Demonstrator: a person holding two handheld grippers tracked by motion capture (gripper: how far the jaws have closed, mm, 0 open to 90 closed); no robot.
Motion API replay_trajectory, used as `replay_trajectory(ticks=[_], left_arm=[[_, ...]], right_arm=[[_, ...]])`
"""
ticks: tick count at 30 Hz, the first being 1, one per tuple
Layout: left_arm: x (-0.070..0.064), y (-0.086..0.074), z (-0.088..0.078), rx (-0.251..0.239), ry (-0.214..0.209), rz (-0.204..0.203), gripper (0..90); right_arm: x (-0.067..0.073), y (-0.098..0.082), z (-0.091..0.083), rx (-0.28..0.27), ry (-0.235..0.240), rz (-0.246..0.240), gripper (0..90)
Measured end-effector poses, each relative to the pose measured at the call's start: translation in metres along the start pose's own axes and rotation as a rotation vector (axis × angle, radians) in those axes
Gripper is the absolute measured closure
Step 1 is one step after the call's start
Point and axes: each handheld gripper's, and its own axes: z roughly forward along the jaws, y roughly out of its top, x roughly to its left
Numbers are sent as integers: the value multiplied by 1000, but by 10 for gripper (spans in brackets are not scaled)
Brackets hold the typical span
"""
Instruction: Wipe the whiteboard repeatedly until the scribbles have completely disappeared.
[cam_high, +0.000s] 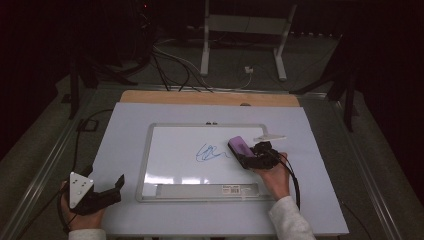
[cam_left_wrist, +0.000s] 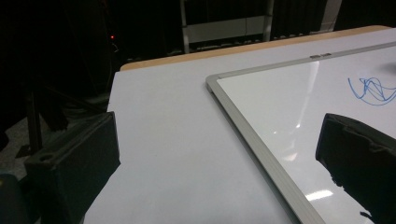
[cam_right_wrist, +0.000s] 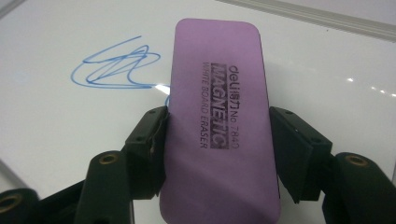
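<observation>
The right gripper (cam_high: 248, 156) has its jaws clamped on the long sides of a purple eraser (cam_right_wrist: 217, 126), held over the whiteboard (cam_high: 175, 160) just right of the blue scribble (cam_high: 210, 153). The whiteboard lies flat on the counter (cam_high: 120, 135). The left gripper (cam_high: 107, 192) rests near the counter's front left corner, jaws apart with nothing between them.

Left tongs (cam_high: 119, 186) rest with jaws spread wide; right tongs (cam_high: 245, 154) are clamped, tilted forward and down.
</observation>
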Motion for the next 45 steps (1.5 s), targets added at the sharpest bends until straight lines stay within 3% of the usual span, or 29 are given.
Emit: replay_trajectory(ticks=[8,16,20,23,27,29,31,37,45], left_arm=[[0,0,1,1,-1,-1,5],[0,0,1,2,-1,-1,5],[0,-1,1,4,-2,1,5],[0,-1,1,5,-2,0,5],[0,-1,1,6,-2,0,5],[0,-1,1,6,-2,-1,5],[0,-1,1,8,-1,0,5],[-1,-1,2,8,-5,4,5],[-1,-1,2,9,-3,3,5]], right_arm=[[-2,0,9,19,-52,-14,410],[7,-1,19,43,-103,-59,405],[7,2,22,62,-89,-61,279],[4,5,21,35,-66,-33,251],[0,9,22,3,-41,11,318],[-1,10,24,12,-34,29,404],[0,9,27,19,-34,32,410],[11,11,32,22,-33,15,415],[26,12,36,27,6,-20,417]])
